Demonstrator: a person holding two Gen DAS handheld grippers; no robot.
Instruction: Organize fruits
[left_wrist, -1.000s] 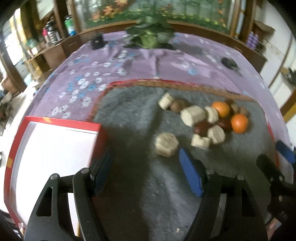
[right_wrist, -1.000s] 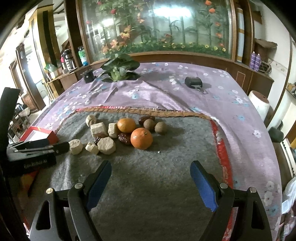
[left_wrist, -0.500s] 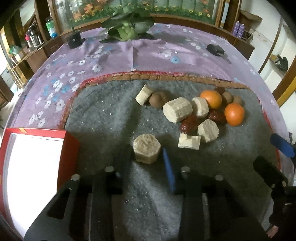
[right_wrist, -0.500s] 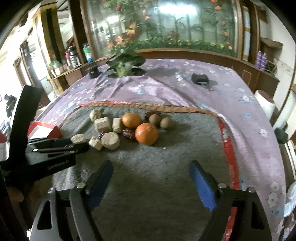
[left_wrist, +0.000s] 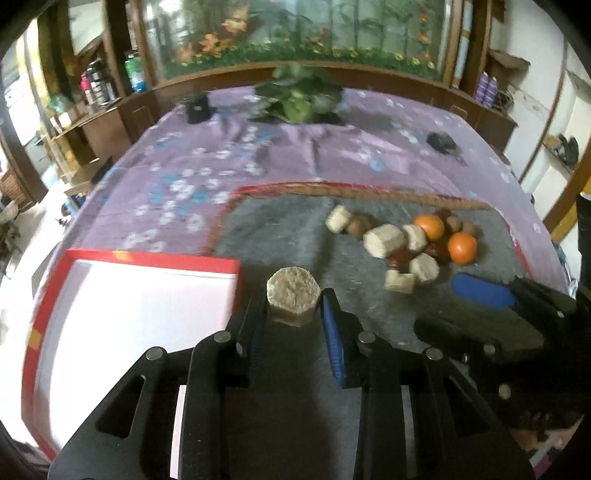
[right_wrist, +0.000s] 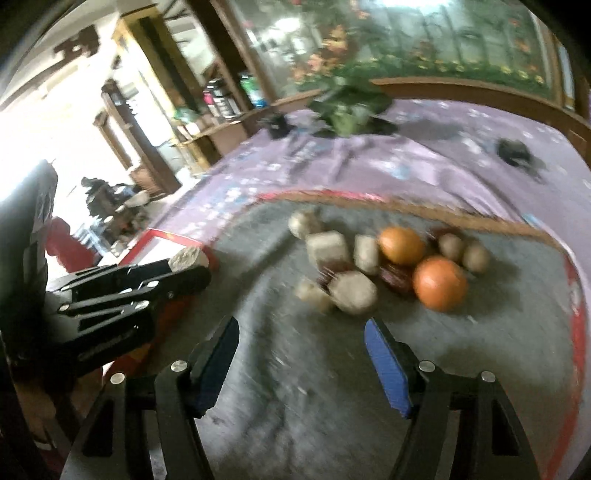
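My left gripper (left_wrist: 293, 308) is shut on a beige hexagonal cake (left_wrist: 293, 295) and holds it above the grey mat (left_wrist: 280, 236), beside the red box (left_wrist: 155, 260) with a white inside. The held cake also shows in the right wrist view (right_wrist: 186, 257). A pile lies on the mat: two oranges (left_wrist: 461, 248) (left_wrist: 429, 226), beige cakes (left_wrist: 384, 240), dark red dates and brown round fruits (left_wrist: 360, 225). My right gripper (right_wrist: 301, 336) is open and empty, just short of the pile (right_wrist: 352, 291).
The mat lies on a purple flowered cloth (left_wrist: 207, 162). A green plant (left_wrist: 301, 96) and small black objects (left_wrist: 197, 107) (left_wrist: 443, 142) sit at the back. Wooden shelves with bottles stand to the left.
My left gripper shut on the hexagonal cake, lifted it and carried it left toward the red box. My right gripper moved forward and left toward the pile.
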